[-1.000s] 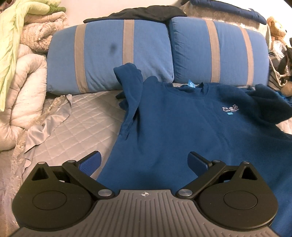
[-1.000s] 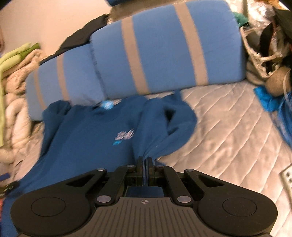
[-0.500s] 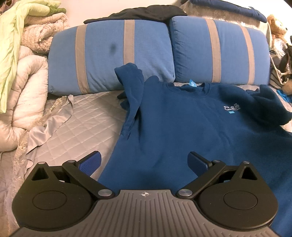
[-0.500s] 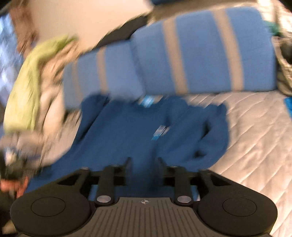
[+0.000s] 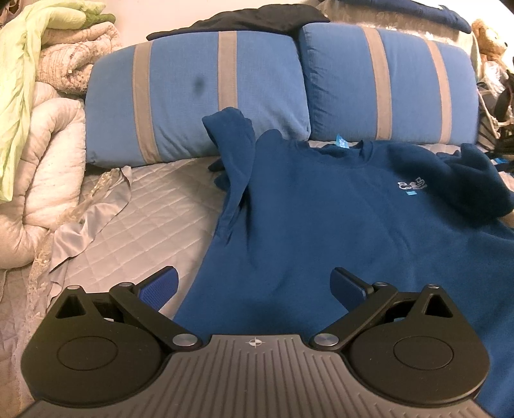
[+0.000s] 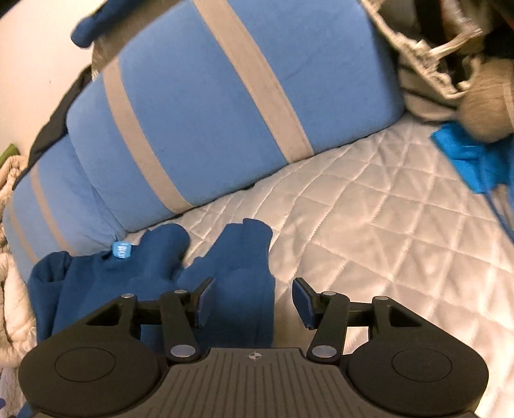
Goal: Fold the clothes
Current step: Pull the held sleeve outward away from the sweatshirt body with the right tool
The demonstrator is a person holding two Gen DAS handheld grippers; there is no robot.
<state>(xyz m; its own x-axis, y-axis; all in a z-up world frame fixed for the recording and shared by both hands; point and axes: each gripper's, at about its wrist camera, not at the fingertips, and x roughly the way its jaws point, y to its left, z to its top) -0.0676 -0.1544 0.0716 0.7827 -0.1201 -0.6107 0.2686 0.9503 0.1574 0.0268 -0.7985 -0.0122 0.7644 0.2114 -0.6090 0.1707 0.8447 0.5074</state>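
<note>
A dark blue sweatshirt (image 5: 321, 225) lies face up on the quilted bed cover (image 5: 135, 209), collar toward the pillows. Its left sleeve (image 5: 234, 144) is bent up against a pillow, and its right sleeve (image 5: 475, 183) is folded in over the shoulder. My left gripper (image 5: 253, 275) is open above the sweatshirt's lower left edge, touching nothing. In the right wrist view the right sleeve (image 6: 241, 257) lies loose under my right gripper (image 6: 252, 284). Its jaws are opening, and the pads do not press the cloth.
Two blue pillows with grey stripes (image 5: 199, 96) (image 5: 385, 83) stand at the head of the bed, a dark garment (image 5: 244, 16) on top. Rolled quilts (image 5: 41, 154) pile up at the left. A bag (image 6: 449, 58) and bright blue cloth (image 6: 465, 154) lie at the right.
My right gripper was shut on the sleeve. It has let the sleeve go, opened, and swung to the right and down. The left gripper has stayed put.
</note>
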